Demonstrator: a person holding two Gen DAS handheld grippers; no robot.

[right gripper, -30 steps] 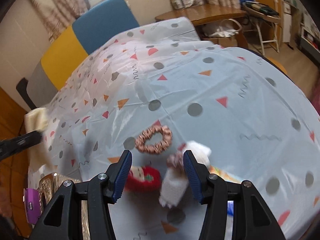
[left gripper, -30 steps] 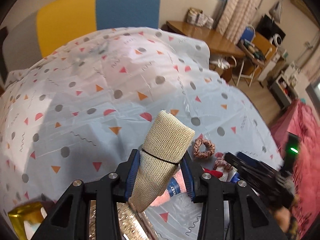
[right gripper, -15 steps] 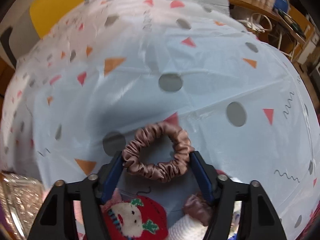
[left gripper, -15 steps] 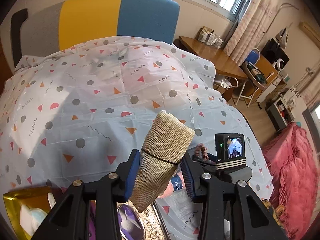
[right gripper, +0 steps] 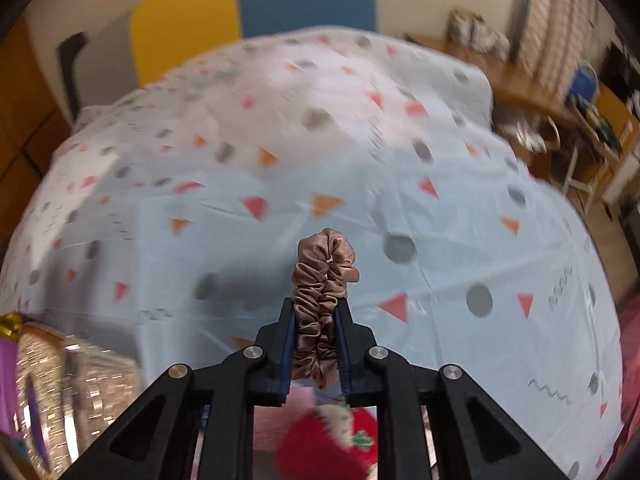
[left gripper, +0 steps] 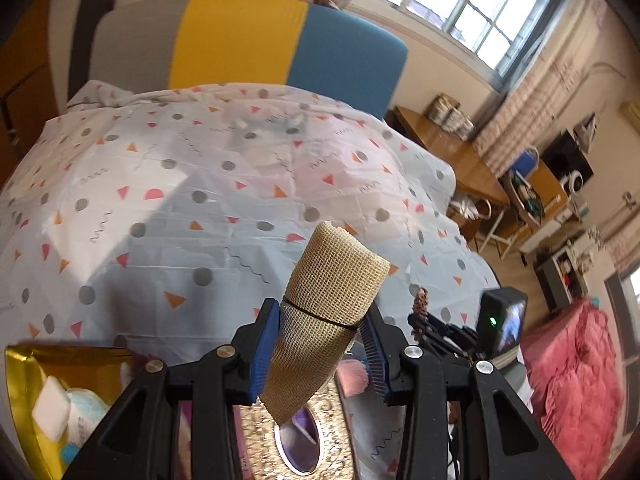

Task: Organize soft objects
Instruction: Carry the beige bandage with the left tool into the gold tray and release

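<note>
The scrunchie [right gripper: 323,300], brown and satiny, is squeezed flat between the pads of the right tongs [right gripper: 316,350]. Those jaws have just been closing and now stand nearly together, with the folded loop sticking out past the tips and lifted off the cloth [right gripper: 440,240]. Below the right tongs lies a red plush toy [right gripper: 332,446] with a white face, blurred. To their lower left is a glittery box [right gripper: 72,392] with something purple beside it.

The mesh roll [left gripper: 320,320], tan and bound by a thin black band, is gripped around its middle by the left tongs [left gripper: 318,354]. Their jaws are partly open, about the width of the roll, pressing on both its sides. The roll stands tilted, its top leaning right beyond the tips, its lower end hanging down behind them. Under the left tongs is the glittery box with a purple oval window [left gripper: 298,446]. To their lower left sits a gold bag [left gripper: 28,392] holding pale packets. To their right the right tongs appear with the scrunchie at the tips and a small camera with a green light [left gripper: 502,322] on top.

Beyond both tongs spreads the pale cloth, printed with triangles and dots, and past it a grey, yellow and blue headboard [left gripper: 240,40].
</note>
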